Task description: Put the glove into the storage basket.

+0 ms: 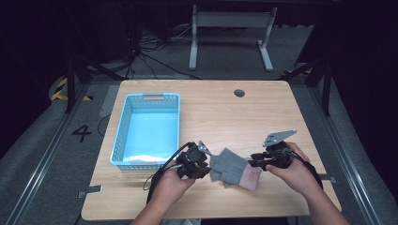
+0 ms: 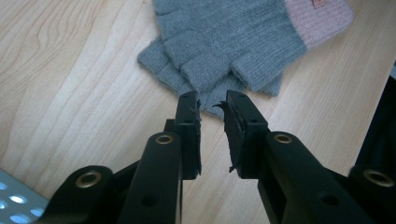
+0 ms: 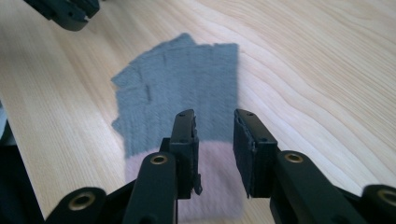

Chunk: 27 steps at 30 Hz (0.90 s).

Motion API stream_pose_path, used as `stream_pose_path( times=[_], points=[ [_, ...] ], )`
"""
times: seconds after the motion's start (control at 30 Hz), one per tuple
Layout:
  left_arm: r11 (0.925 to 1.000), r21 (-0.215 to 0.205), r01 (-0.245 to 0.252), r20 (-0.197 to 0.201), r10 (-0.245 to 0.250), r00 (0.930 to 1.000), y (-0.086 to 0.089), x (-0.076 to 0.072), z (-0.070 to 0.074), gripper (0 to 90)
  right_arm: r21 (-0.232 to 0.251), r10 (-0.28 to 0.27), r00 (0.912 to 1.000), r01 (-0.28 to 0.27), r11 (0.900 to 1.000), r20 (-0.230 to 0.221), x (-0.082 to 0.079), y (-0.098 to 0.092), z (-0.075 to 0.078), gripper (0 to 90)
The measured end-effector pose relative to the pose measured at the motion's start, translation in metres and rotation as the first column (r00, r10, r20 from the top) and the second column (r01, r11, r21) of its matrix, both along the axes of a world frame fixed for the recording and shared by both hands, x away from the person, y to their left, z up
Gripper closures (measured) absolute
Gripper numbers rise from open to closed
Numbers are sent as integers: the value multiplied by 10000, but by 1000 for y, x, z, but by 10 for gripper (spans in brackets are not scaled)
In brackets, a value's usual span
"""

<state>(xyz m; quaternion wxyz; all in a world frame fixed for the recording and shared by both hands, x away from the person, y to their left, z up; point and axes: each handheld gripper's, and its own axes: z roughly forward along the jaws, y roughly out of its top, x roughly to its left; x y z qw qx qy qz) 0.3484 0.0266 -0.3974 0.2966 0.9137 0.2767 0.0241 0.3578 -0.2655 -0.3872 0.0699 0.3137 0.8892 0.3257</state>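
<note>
Grey ribbed knit, soft and slightly fuzzy, forms a fingerless glove with a pale pink cuff, lying flat on a light wooden table between the 2 grippers. Ahead of the left gripper, the glove's short, blunt finger stubs reach almost to its black jaw tips; the jaws stand narrowly apart, and whether they pinch a stray edge of knit I cannot tell. The right gripper hovers over the cuff end, its 2 flat, rectangular black jaws parted and released, the grey knit stretching away beyond them. Off to the left gripper's far side sits a light blue plastic basket with perforated walls.
</note>
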Motion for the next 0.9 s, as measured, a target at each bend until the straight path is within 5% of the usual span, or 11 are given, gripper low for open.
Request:
stream_pose_path(
  times=[0.37,0.7,0.9],
  points=[
    [9999,-99,-29,-45,29,10000,-3,0,0,702,14,-782,9969,782,9969,-1,-6,-39,-12,697],
    [10000,-10,14,-282,-14,9996,-8,5,-8,812,-1000,-524,9981,490,9938,-314,-4,-50,-20,701],
    [9998,6,-199,-487,199,9986,-16,10,-17,743,-1155,-243,9977,168,9932,-630,-6,-49,-25,692]
  ],
)
